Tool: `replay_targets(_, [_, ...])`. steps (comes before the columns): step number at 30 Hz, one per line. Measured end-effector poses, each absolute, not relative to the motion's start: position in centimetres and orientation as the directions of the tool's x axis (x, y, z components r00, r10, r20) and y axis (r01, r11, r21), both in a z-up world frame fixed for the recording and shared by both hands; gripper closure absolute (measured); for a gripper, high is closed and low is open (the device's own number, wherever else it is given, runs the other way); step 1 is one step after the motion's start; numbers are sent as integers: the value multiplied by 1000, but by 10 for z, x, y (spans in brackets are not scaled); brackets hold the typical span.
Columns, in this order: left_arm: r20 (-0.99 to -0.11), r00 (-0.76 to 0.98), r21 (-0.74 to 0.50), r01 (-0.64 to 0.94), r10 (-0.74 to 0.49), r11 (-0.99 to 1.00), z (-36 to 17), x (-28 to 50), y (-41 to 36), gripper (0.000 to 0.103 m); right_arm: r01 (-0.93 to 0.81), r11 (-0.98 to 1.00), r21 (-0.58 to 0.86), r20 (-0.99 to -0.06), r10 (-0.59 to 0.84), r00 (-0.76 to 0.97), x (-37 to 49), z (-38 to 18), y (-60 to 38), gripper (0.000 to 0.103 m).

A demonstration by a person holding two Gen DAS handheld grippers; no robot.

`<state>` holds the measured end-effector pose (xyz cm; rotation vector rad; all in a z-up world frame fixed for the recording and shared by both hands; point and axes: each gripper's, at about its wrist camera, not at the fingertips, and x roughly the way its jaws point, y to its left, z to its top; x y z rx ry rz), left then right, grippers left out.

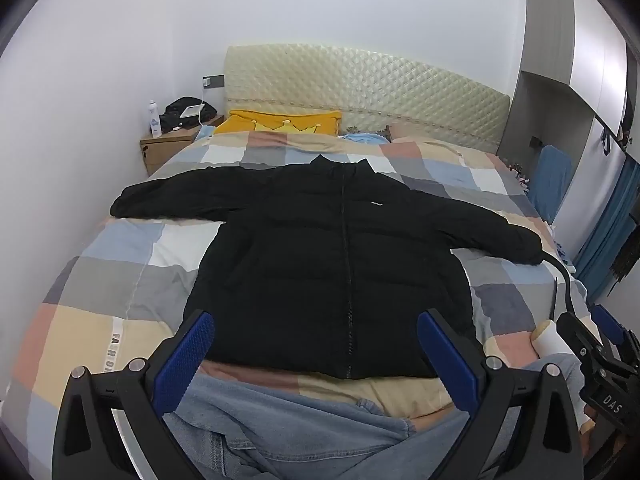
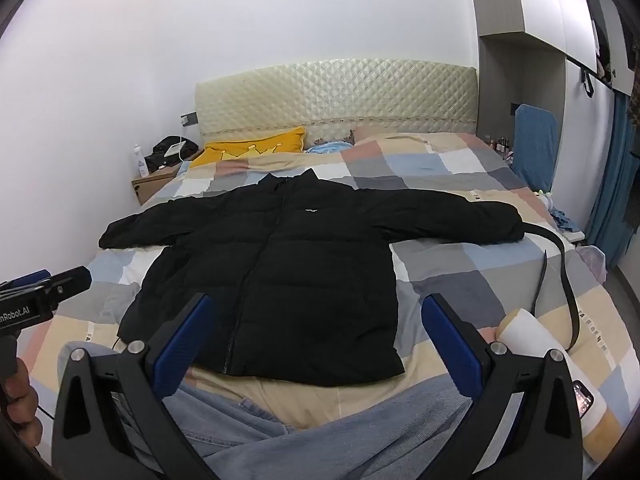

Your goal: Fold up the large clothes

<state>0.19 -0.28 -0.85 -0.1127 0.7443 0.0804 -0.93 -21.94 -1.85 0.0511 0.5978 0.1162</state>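
A black puffer jacket [image 1: 328, 264] lies flat and face up on the checkered bed cover [image 1: 120, 264], zipped, both sleeves spread out to the sides, collar toward the headboard. It also shows in the right wrist view [image 2: 280, 264]. My left gripper [image 1: 316, 344] is open and empty, above the jacket's hem. My right gripper [image 2: 316, 332] is open and empty, above the hem's right part. Light blue jeans [image 1: 280, 428] lie at the bed's near edge below both grippers.
A black belt [image 2: 560, 272] curves from the jacket's right cuff. A white roll [image 2: 532, 332] and a phone [image 2: 582, 396] lie at the near right. A yellow pillow [image 1: 280, 122] lies by the headboard [image 1: 360, 80]. A nightstand [image 1: 168, 146] stands at the left; a wardrobe [image 2: 540, 60] at the right.
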Motion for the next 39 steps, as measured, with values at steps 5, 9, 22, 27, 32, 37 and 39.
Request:
replay_targets(5, [-667, 744, -85, -106, 22, 991, -8, -3, 1, 1, -89, 993, 72, -546, 114, 830, -14, -15, -219, 0])
replay_targets(9, [-659, 752, -95, -100, 13, 990, -6, -6, 2, 0, -78, 996, 53, -530, 94, 843, -17, -10, -222, 0])
replay_targets(22, [-669, 741, -59, -132, 59, 990, -7, -6, -1, 0, -135, 985, 105, -545, 170, 821, -19, -14, -222, 0])
replay_targets(27, [-682, 730, -80, -120, 34, 989, -7, -4, 1, 1, -126, 988, 91, -543, 155, 825, -19, -13, -220, 0])
replay_targets(32, [-688, 724, -70, -128, 44, 989, -10, -3, -1, 1, -132, 987, 89, -546, 159, 823, -18, -14, -222, 0])
replay_targets(37, [-693, 720, -75, -116, 32, 990, -13, -2, -1, 0, -129, 989, 67, -558, 144, 817, -14, -17, -219, 0])
replay_targets(39, [-697, 716, -73, -115, 31, 991, -14, 1, 0, 1, -128, 990, 66, -565, 143, 813, -12, -17, -219, 0])
